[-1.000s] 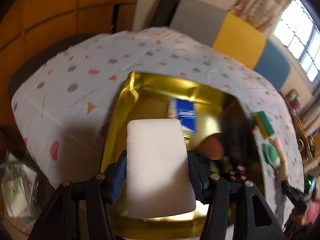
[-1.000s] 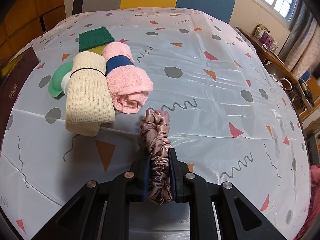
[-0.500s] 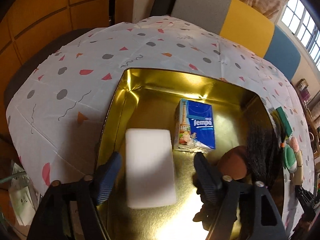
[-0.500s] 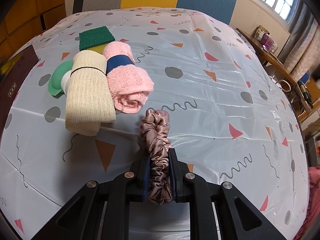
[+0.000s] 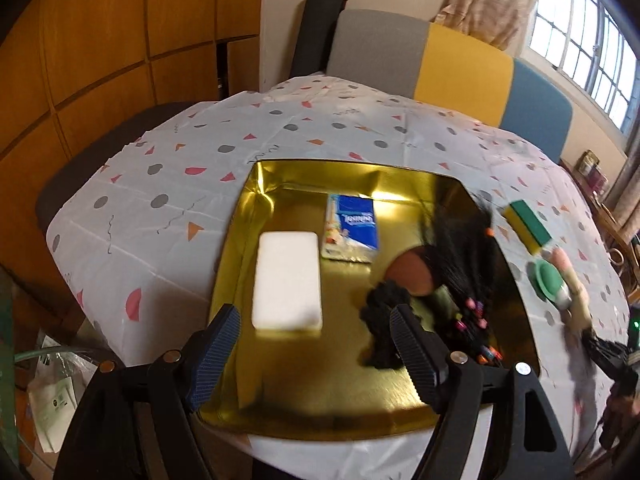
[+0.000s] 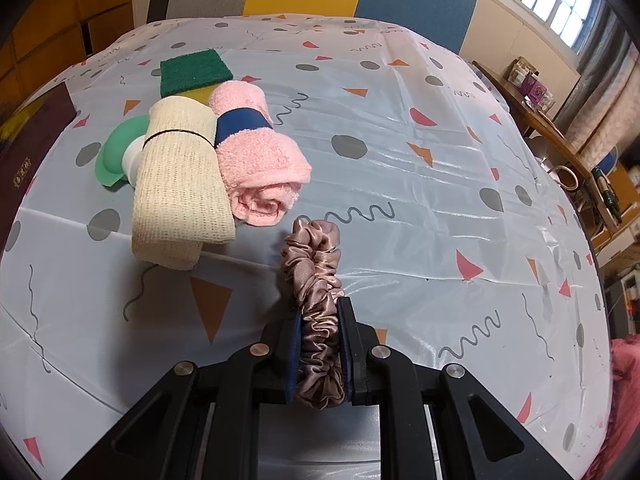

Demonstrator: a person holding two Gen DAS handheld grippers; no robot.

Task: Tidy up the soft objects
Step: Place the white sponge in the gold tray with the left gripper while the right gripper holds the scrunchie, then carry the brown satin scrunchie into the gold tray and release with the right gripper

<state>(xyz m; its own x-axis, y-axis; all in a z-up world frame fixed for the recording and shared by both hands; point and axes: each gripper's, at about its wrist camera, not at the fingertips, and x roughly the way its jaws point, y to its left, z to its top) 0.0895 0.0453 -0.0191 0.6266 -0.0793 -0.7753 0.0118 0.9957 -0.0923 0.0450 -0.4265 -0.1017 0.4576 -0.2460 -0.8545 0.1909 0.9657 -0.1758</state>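
Note:
My left gripper (image 5: 316, 340) is open and empty above the near edge of a gold tray (image 5: 320, 408). In the tray lie a white sponge block (image 5: 287, 285), a blue tissue pack (image 5: 353, 227), a brown round pad (image 5: 412, 271) and black hair pieces (image 5: 460, 264). My right gripper (image 6: 320, 336) is shut on a dusty-pink satin scrunchie (image 6: 316, 276), held just above the tablecloth. Beyond it lie a rolled pink towel (image 6: 256, 160), a rolled cream cloth (image 6: 180, 184), a green scouring sponge (image 6: 194, 72) and a green round item (image 6: 118, 152).
The patterned tablecloth (image 6: 420, 184) covers the table. A dark box lid (image 6: 28, 148) lies at the left edge of the right wrist view. Chairs (image 5: 440, 64) stand behind the table. The green sponge (image 5: 526, 226) and rolls lie right of the tray.
My left gripper opened, let go of the white sponge block into the tray, and drew back and up. My right gripper kept still with the scrunchie.

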